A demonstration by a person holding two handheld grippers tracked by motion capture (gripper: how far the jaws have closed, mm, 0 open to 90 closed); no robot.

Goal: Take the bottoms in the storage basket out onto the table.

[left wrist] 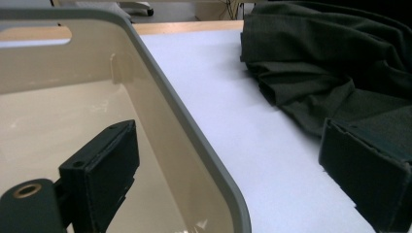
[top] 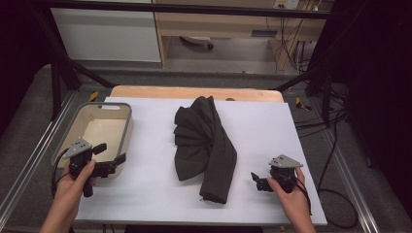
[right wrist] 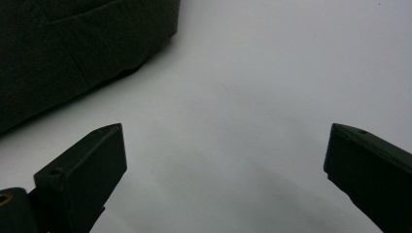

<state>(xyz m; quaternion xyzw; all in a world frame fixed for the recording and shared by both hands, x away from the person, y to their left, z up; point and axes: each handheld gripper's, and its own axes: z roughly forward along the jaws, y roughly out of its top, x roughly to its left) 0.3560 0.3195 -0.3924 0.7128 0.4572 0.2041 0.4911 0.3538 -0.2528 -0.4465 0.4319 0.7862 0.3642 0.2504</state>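
Garment [top: 206, 143]: dark, crumpled, mid-bench [top: 145, 189].
Left hand-held gripper [top: 112, 154]: jaws apart, straddling bin [top: 127, 131] rim.
Right hand-held gripper [top: 256, 181]: jaws apart, empty.

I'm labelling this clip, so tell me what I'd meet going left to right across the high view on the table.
Left gripper over the beige bin's near corner → dark garment at the middle → right gripper.
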